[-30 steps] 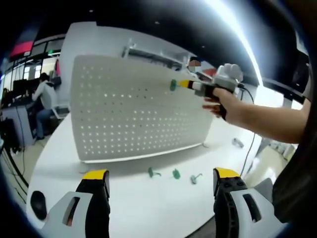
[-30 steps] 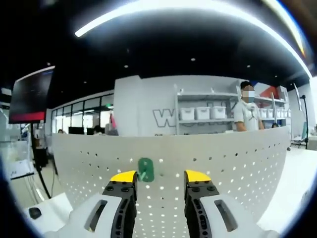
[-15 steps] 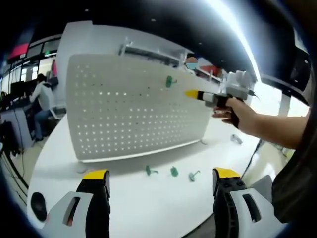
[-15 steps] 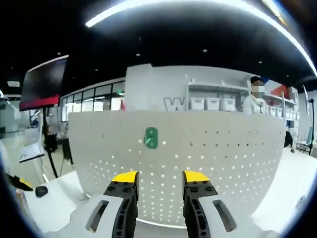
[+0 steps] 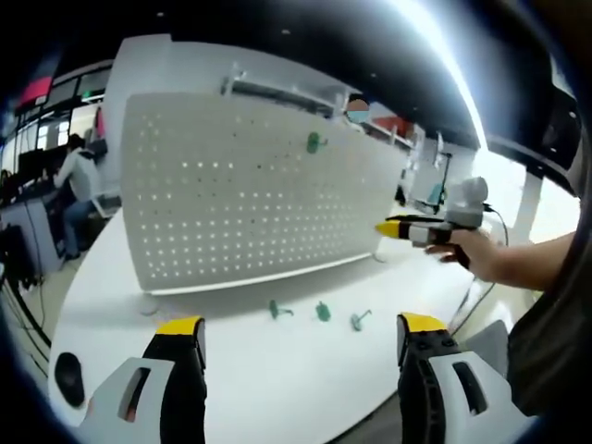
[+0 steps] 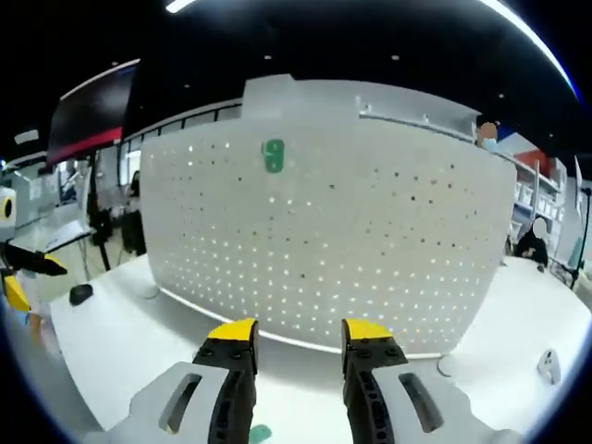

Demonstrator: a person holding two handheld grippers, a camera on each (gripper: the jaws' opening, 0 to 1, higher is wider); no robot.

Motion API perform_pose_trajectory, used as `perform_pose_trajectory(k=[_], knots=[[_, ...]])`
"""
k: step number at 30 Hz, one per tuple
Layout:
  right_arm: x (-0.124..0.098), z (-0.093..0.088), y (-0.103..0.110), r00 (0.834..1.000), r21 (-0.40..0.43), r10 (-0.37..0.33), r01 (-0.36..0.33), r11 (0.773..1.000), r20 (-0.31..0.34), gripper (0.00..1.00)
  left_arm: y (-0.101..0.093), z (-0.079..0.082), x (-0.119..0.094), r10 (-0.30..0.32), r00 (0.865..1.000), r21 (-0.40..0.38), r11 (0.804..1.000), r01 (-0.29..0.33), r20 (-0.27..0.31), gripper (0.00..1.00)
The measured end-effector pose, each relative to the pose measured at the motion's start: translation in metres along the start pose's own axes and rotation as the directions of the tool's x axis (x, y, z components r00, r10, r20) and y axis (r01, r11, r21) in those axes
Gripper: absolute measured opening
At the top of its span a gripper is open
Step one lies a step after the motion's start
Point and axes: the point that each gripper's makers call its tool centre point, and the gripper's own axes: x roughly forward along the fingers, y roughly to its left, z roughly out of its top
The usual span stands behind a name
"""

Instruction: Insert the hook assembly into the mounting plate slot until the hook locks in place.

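Right gripper pulled back from white perforated mounting plate, jaws apart, empty, small green plastic hook stayed seated at plate's 1 o'clock, left gripper jaws wide, empty, three spare green hooks on white table.

White perforated mounting plate standing upright on the desk ahead of my left gripper, one green hook seated high on its face, three more green hooks lying loose at its foot.
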Motion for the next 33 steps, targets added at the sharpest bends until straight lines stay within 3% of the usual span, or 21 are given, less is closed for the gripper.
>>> perform_pose_trajectory(k=[2,12,17,33], knots=[[-0.006,-0.008,-0.003,1.000,0.044,0.001,-0.001,0.999,-0.013,0.36,0.000,-0.001,0.001,0.000,1.000,-0.001,1.000,0.000,-0.004,0.87],[-0.034,-0.042,0.003,0.996,-0.027,0.034,-0.037,0.999,-0.082,0.37,0.000,-0.001,-0.001,0.005,1.000,0.002,1.000,-0.005,-0.003,0.87],[-0.047,-0.061,0.010,0.991,-0.029,0.064,-0.067,0.997,-0.117,0.38,0.000,-0.009,-0.004,0.011,1.000,-0.003,1.000,-0.011,-0.015,0.87],[-0.075,-0.092,0.034,0.977,-0.049,0.117,-0.128,0.991,-0.176,0.39,-0.004,-0.021,-0.011,0.013,0.999,0.001,1.000,-0.013,-0.042,0.87]])
